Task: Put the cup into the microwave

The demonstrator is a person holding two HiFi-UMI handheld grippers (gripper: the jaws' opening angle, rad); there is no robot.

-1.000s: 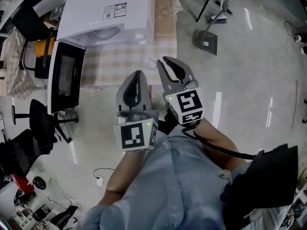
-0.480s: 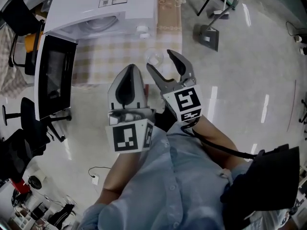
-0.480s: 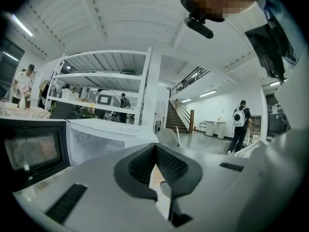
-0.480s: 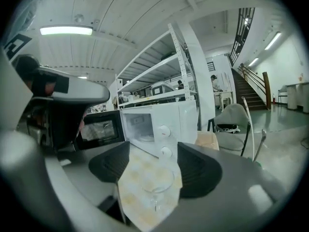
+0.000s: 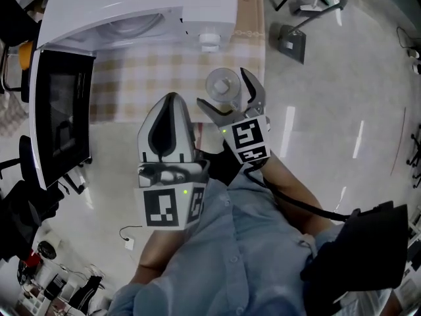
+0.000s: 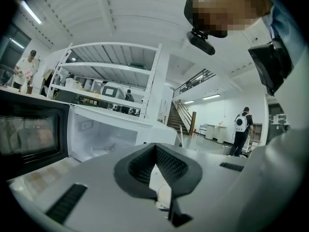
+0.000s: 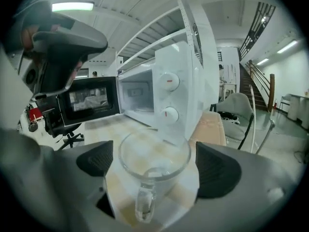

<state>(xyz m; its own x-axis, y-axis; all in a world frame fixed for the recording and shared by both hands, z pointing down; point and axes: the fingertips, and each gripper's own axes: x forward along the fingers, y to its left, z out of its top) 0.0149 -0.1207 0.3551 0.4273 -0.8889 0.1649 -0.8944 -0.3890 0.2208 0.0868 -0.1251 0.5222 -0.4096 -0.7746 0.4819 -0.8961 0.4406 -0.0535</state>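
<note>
on checked table point(image 5: 131, 78): glass cup point(image 5: 222, 84) upright | microwave point(image 5: 138, 8) door point(image 5: 59, 110) open

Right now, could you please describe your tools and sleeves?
The left tool and right tool are grey with black pads; each bears a white cube of black square markers and a green light. A black cable leaves the right one, its jaws opening around a clear glass cup. The shirt is light blue.

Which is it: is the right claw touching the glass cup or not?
Apart. In the right gripper view the glass cup stands between the right gripper's opening jaws, a thin gap beside each pad.
</note>
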